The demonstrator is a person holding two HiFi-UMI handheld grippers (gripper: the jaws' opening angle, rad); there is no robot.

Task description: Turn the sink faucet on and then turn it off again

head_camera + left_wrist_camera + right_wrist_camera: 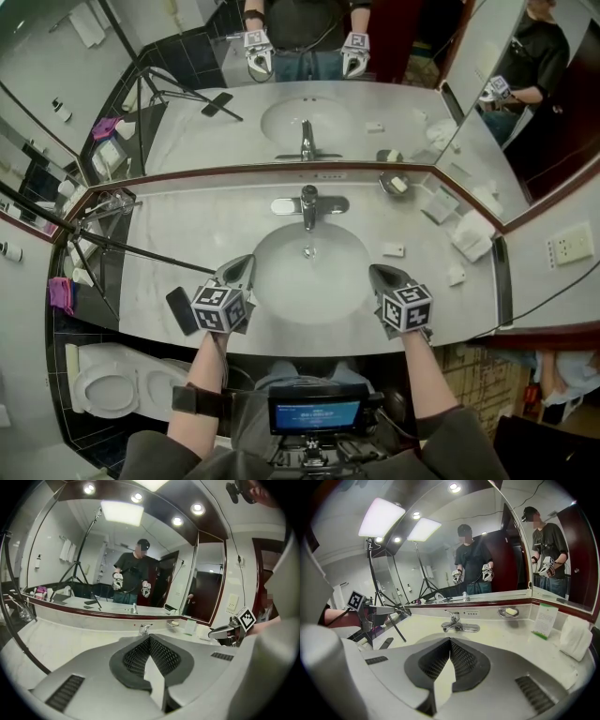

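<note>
Left gripper [246, 261] hovers at the near rim of the white oval basin [281, 300], jaws pressed together, nothing in them. The chrome single-lever faucet [308, 203] sits straight ahead at the basin's back edge, spout pointing toward us, midway between the tools, neither clearly nearer. Right gripper [375, 271] is likewise closed and empty. Far right, the green-printed card [544, 619] is too small to read.

Soap dish [395, 184], folded towel [473, 234] — black phone [181, 309] well apart.

Glossy chrome faucet [309, 204], smooth marble-look counter [187, 234].
</note>
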